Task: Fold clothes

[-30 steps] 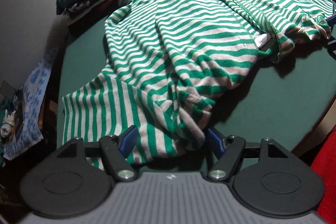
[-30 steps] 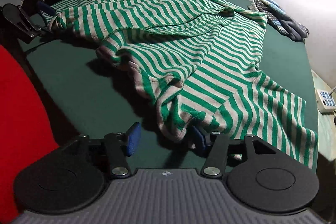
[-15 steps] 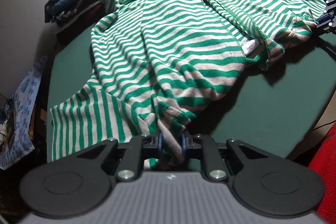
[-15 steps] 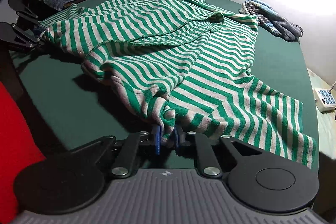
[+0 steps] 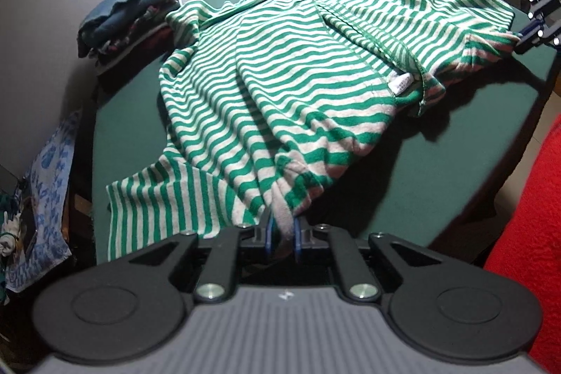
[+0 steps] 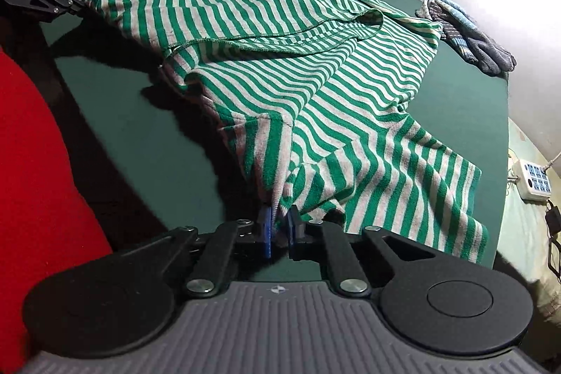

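A green-and-white striped knit shirt [image 5: 280, 86] is lying spread and rumpled across the dark green tabletop [image 5: 455, 163]. The left gripper [image 5: 282, 235] is pinching a bunched edge of the shirt between its blue pads, and the right gripper [image 6: 278, 228] is clamping another gathered edge. A stack of folded clothes [image 5: 129, 16] is sitting at the table's far corner.

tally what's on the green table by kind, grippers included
Striped shirt: 1
Stack of folded clothes: 1
Grey-blue knit bundle: 1
Grippers, jaws shut on the shirt: 2, left gripper, right gripper
Total: 5
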`<act>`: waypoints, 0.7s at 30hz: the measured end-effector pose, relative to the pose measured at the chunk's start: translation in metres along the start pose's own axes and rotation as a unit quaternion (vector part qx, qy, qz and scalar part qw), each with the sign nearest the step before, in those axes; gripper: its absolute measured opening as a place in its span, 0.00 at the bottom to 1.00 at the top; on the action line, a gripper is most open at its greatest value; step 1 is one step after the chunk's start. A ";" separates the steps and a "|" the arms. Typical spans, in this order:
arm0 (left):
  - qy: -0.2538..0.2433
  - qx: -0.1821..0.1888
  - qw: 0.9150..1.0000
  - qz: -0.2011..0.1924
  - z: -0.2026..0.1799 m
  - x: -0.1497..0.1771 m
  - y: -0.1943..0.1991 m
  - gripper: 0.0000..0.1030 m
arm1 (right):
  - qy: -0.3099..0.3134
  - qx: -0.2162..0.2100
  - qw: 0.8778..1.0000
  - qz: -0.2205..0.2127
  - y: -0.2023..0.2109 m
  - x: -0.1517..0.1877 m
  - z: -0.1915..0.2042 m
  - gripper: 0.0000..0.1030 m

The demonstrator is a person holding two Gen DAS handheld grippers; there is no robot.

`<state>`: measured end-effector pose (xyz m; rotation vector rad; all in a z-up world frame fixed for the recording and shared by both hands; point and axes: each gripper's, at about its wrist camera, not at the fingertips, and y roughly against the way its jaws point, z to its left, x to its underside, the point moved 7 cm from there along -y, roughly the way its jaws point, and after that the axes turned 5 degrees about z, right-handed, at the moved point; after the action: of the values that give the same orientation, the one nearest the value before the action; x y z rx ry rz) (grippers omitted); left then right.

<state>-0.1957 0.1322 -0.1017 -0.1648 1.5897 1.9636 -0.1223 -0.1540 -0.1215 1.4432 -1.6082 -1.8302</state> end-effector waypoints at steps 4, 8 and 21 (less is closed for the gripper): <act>-0.002 0.002 1.000 0.009 -0.001 0.006 0.000 0.01 | 0.002 -0.006 1.000 0.008 0.003 0.002 0.002 0.08; 0.001 0.000 1.000 0.017 -0.001 0.010 -0.002 0.00 | 0.002 -0.002 1.000 0.013 -0.001 0.003 0.005 0.08; -0.069 -0.007 0.998 -0.004 -0.018 -0.005 -0.001 0.67 | 0.081 0.012 0.995 -0.059 0.013 -0.025 0.023 0.60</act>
<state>-0.1962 0.1143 -0.1052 -0.0404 1.4848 1.9379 -0.1347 -0.1258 -0.1018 1.6833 -1.4999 -1.7089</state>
